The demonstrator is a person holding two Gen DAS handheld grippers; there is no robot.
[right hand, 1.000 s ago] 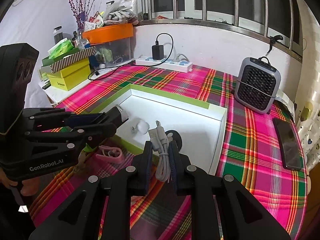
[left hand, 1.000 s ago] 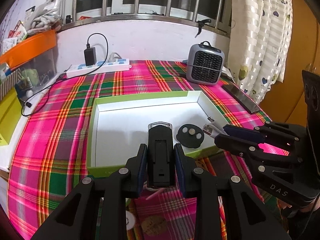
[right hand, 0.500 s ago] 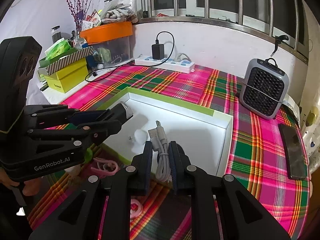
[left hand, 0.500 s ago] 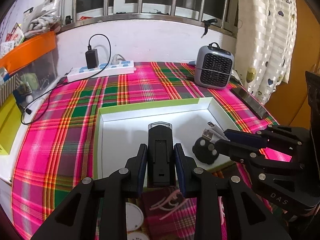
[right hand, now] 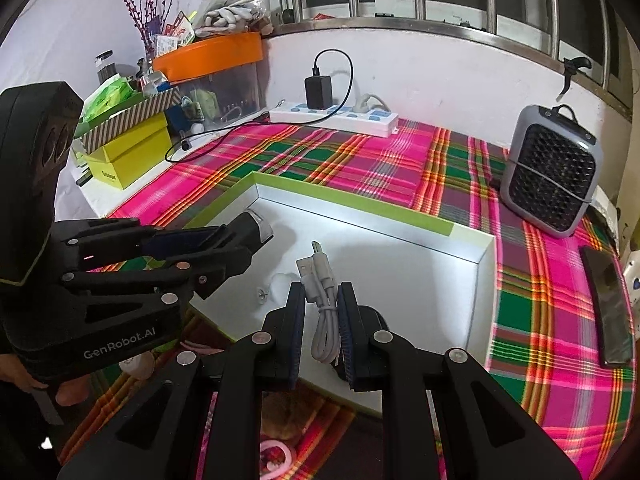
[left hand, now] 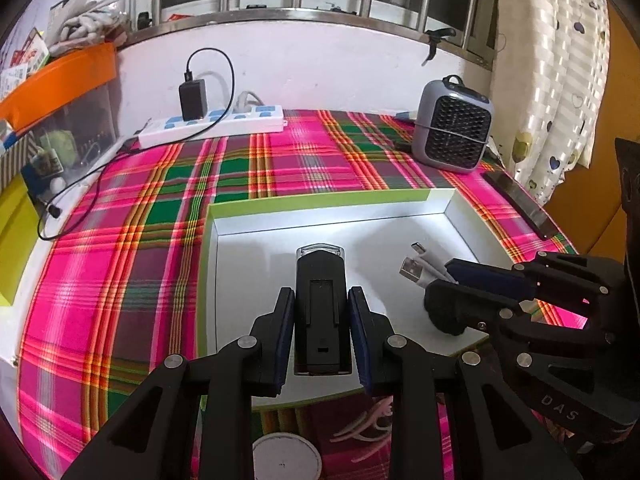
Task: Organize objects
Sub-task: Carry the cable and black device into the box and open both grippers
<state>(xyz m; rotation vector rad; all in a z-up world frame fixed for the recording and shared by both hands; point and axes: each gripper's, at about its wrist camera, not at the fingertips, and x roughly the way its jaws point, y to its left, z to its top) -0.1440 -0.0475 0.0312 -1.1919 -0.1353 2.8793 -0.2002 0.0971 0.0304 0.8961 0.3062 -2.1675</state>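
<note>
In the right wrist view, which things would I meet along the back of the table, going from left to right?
Yellow box → orange tray → black charger → white power strip → grey fan heater → black phone.

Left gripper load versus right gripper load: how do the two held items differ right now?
The left gripper is shut on a black device: rigid, blocky, with a clear tip, pointing straight ahead. The right gripper is shut on a white USB cable: thin, soft, bundled in loops, its plugs sticking out past the gripper. The device fills the gap between its gripper's pads; the cable is much narrower. Both are held over the white tray.
</note>
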